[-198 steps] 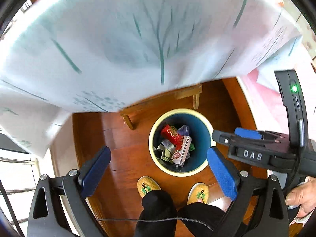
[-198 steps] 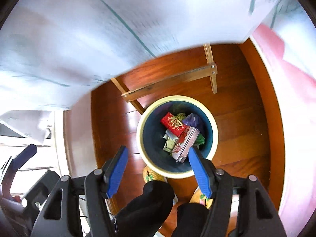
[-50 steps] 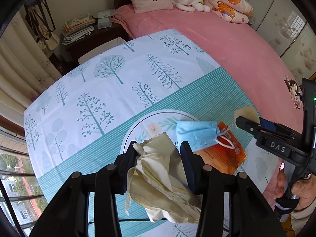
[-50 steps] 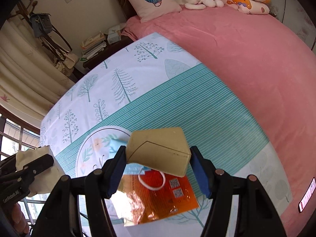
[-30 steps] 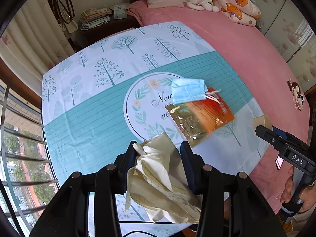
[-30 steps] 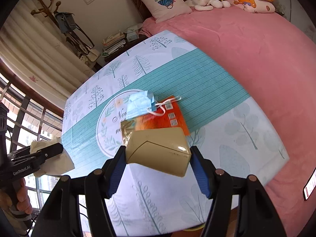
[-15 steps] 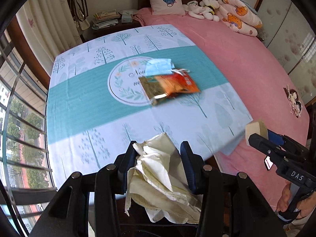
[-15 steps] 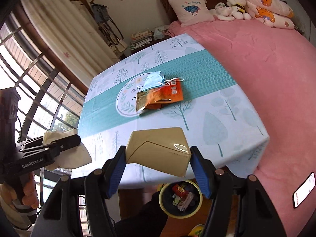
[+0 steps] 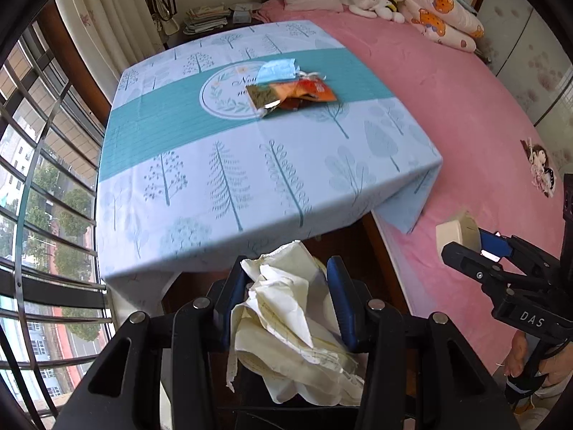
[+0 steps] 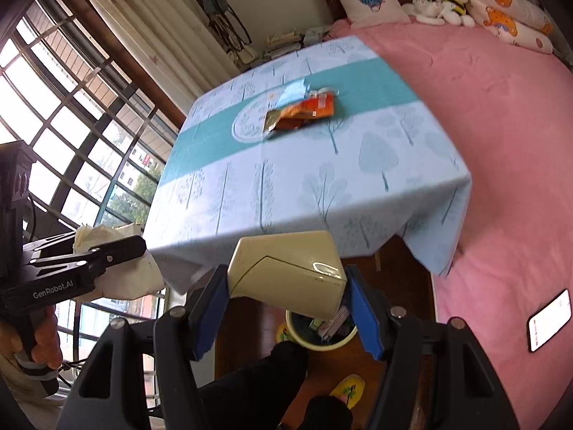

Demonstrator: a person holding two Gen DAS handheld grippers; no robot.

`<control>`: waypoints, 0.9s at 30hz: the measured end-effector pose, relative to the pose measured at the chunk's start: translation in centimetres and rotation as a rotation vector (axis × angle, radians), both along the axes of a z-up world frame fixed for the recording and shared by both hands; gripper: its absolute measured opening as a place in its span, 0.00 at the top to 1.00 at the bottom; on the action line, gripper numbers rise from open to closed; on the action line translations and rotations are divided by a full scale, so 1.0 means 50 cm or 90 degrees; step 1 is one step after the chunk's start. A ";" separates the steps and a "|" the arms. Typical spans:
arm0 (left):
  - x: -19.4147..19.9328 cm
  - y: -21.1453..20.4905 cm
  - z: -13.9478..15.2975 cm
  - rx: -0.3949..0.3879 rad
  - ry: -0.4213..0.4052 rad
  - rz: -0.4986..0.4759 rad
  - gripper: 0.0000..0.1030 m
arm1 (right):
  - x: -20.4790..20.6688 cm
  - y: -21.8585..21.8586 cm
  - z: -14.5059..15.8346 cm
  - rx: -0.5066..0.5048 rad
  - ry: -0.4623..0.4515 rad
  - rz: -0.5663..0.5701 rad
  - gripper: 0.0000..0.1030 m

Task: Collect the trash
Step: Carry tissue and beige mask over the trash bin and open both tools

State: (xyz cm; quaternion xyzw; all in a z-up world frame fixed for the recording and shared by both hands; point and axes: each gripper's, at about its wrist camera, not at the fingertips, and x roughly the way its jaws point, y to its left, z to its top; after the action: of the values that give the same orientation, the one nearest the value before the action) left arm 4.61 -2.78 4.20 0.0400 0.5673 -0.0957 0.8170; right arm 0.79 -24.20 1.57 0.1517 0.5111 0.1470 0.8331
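Left gripper: jaws clamped on a wad of crumpled cream paper, which bulges above and below the blue pads. Right gripper: jaws clamped across the width of a pale yellow carton, folded top facing the camera. Both grippers sit off the near edge of the table, above the dark wood floor. Just below the carton, the rim of a trash bin shows under the table edge, with wrappers inside it. A yellow slipper and a dark trouser leg of the person lie near the bin. On the tree-print tablecloth, well apart from both grippers, a blue face mask overlaps an orange snack wrapper. A pink bed runs along the table's right side.
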 end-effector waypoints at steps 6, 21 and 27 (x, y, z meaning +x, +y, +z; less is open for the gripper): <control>-0.027 0.006 -0.076 0.006 0.047 -0.007 0.59 | -0.030 0.038 -0.110 -0.001 0.076 -0.002 0.38; -0.032 -0.020 -0.479 -0.035 0.149 -0.033 0.58 | -0.067 0.086 -0.471 -0.053 0.207 -0.058 0.38; 0.004 -0.022 -0.630 -0.051 0.145 -0.020 0.58 | -0.056 0.081 -0.606 -0.050 0.224 -0.081 0.38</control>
State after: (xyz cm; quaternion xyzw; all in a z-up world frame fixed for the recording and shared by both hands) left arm 4.83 -3.89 -27.31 0.0051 0.6517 -0.1351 0.7464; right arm -2.00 -20.14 -28.76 0.1740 0.6438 0.0453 0.7438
